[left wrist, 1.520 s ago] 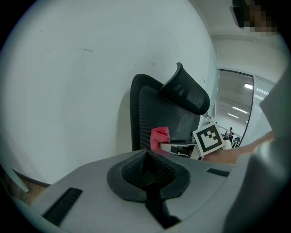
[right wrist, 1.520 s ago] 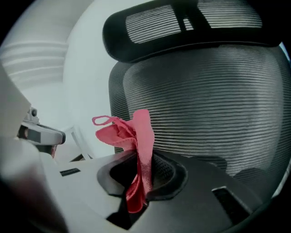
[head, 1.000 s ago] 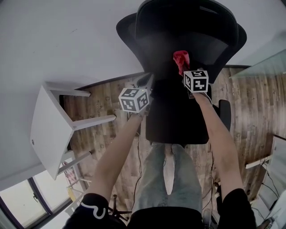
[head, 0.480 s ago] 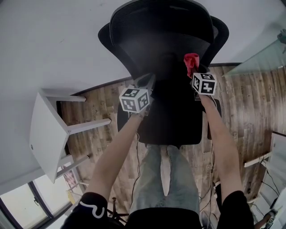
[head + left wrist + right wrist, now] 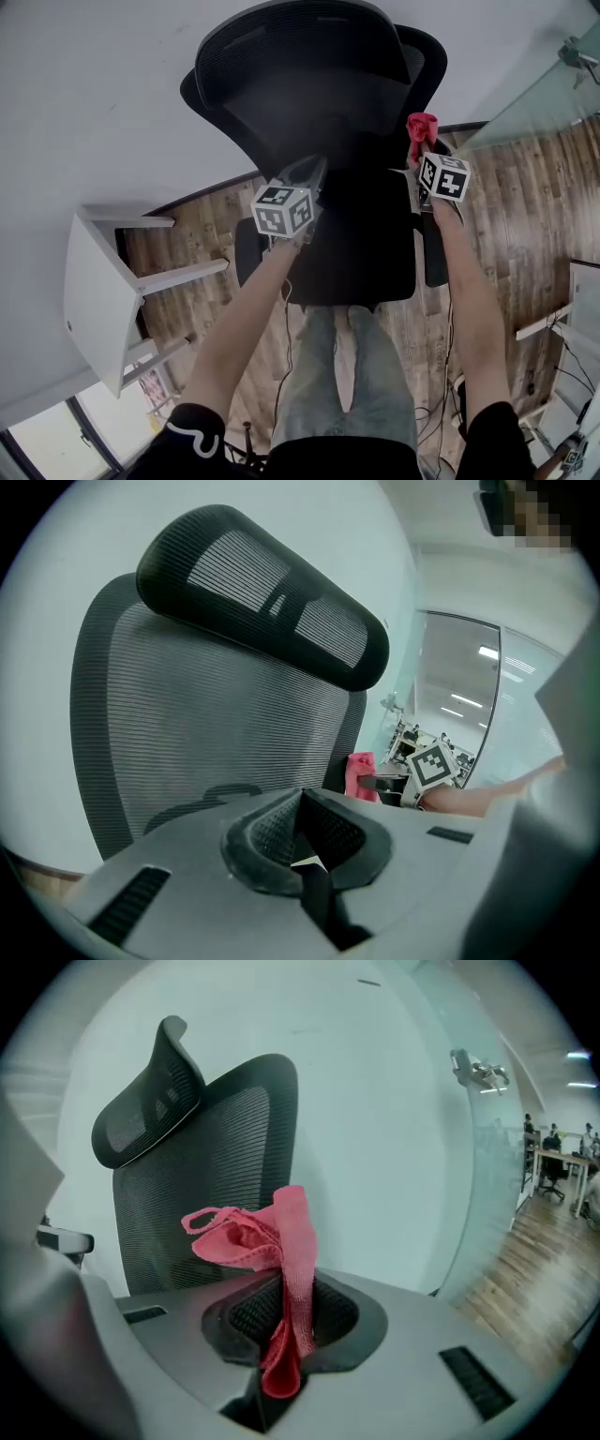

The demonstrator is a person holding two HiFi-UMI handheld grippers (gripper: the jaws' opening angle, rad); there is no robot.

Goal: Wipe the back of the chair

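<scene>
Near the chair back (image 5: 309,94), right tool (image 5: 291,1326) clamped on red cloth (image 5: 272,1237), left tool (image 5: 305,832) closed, empty

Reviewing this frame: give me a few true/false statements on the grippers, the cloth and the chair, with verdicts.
1. The right gripper clamps a pink cloth. True.
2. The left gripper holds a second cloth. False: its jaws are together with nothing between them.
3. The chair has a mesh back and a headrest. True.
4. The pink cloth is draped over the headrest. False: it is pinched in the right gripper, by the backrest's right edge.
5. The white table stands at the person's right. False: left.
</scene>
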